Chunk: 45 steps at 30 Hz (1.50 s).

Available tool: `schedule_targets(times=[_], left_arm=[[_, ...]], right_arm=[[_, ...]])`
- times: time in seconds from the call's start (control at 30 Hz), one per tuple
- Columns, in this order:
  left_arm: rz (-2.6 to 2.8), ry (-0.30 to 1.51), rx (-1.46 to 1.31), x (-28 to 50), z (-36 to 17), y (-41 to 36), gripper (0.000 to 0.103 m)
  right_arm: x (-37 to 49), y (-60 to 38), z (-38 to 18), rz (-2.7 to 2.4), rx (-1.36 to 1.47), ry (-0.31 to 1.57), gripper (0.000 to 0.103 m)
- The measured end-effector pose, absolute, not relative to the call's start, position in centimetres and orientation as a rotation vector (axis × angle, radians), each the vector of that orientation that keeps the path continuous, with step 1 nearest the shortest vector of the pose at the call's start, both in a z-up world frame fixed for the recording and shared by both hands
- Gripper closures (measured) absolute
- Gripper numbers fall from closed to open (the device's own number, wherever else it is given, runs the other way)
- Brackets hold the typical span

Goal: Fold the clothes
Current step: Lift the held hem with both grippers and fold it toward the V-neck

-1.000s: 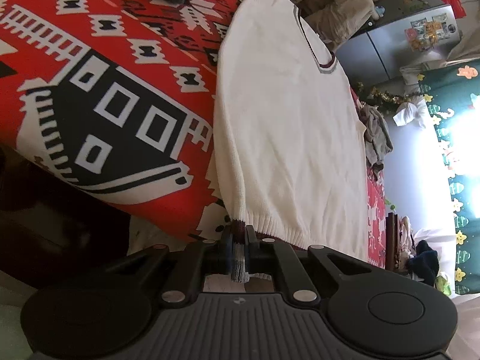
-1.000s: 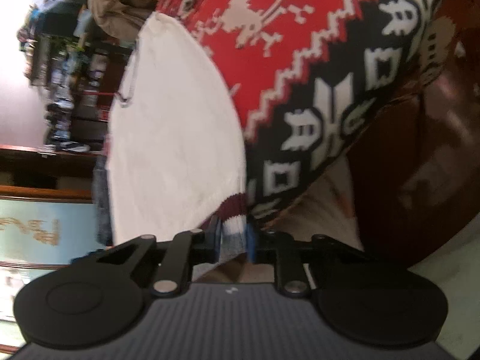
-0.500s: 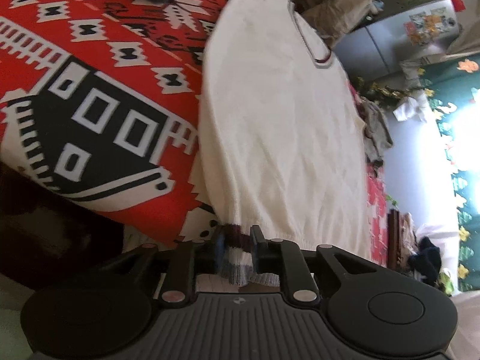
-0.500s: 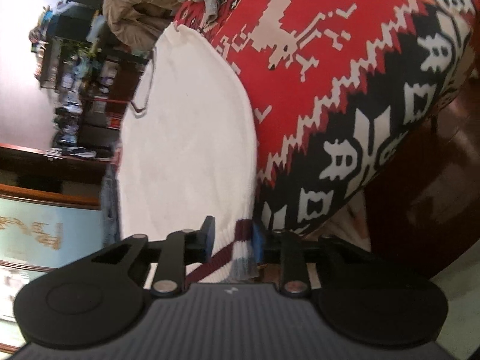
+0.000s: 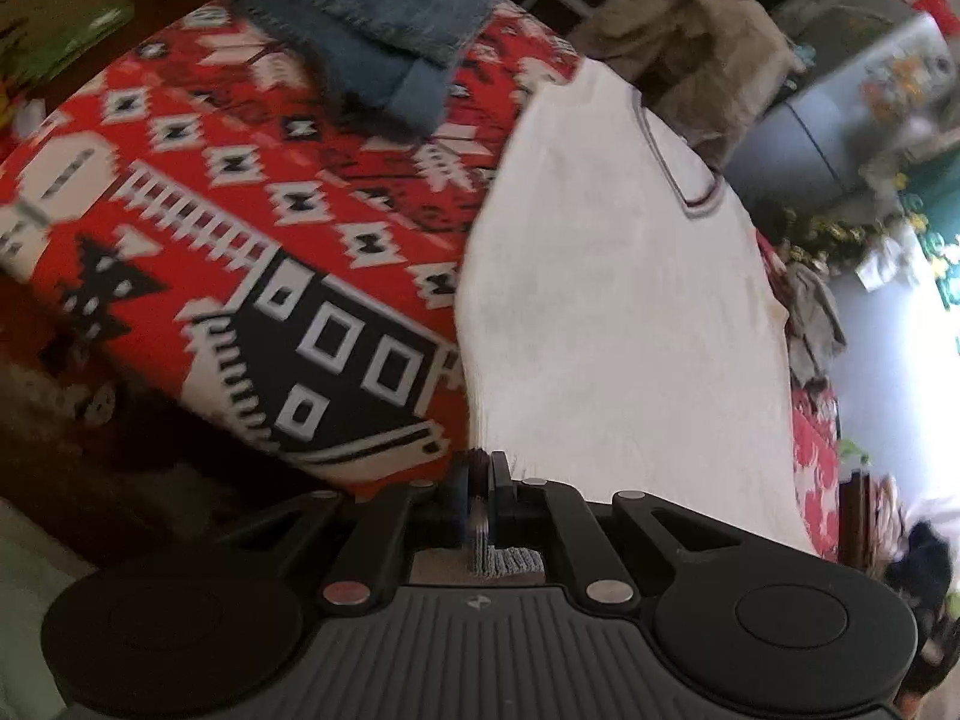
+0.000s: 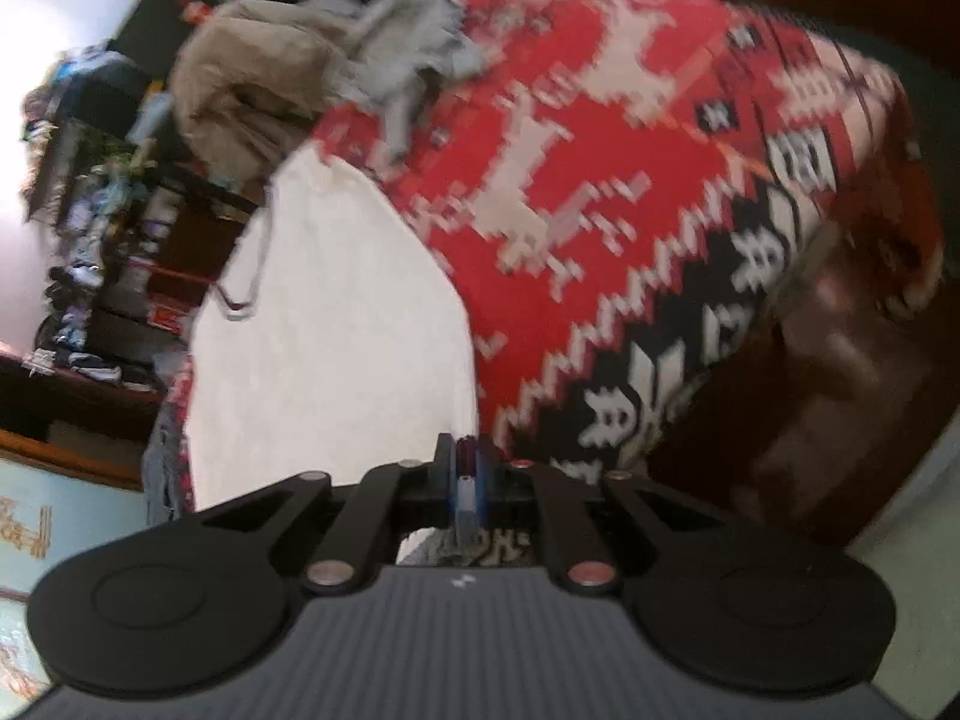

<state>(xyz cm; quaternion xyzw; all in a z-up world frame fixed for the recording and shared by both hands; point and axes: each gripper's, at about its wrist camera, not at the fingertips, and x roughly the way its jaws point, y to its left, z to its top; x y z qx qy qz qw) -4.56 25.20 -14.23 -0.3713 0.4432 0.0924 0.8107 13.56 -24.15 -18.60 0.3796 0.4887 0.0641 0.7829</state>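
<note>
Red patterned blanket [image 5: 198, 192] over the surface, white sweater [image 5: 624, 324] spread flat on it, left claw [image 5: 479, 483] and right claw [image 6: 463, 468] each pinching its striped hem, folded jeans [image 5: 384, 30] beyond.

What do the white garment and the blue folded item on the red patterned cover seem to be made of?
White V-neck sweater: looks like soft matte knit, judging by the ribbed striped hem pinched in the left claw and the right claw. Blue folded item: probably denim, given its faded blue cloth and visible stitched seams.
</note>
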Motion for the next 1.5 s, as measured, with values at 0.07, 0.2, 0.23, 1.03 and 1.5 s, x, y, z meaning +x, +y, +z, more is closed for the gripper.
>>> schedule_targets(times=[0.07, 0.2, 0.23, 1.03, 1.5], left_arm=[[0.183, 0.913, -0.765, -5.6, -12.6, 24.9, 0.097], [0.145, 0.901, -0.789, -8.0, -10.7, 24.5, 0.097], [0.147, 0.913, -0.781, -8.6, -10.8, 24.0, 0.097], [0.187, 0.924, -0.847, 4.6, -14.3, 27.8, 0.097], [0.242, 0.959, -0.786, 13.8, -16.9, 29.1, 0.075]], right_arm=[[12.5, -25.0, -18.0, 0.15, 0.843, 1.033, 0.098], [9.9, -27.0, -15.9, 0.183, 0.85, 0.992, 0.098], [9.1, -27.3, -15.4, 0.181, 0.844, 0.992, 0.098], [17.5, -25.7, -13.5, 0.13, 0.779, 1.074, 0.097], [28.3, -21.5, -19.4, 0.109, 0.722, 1.151, 0.091]])
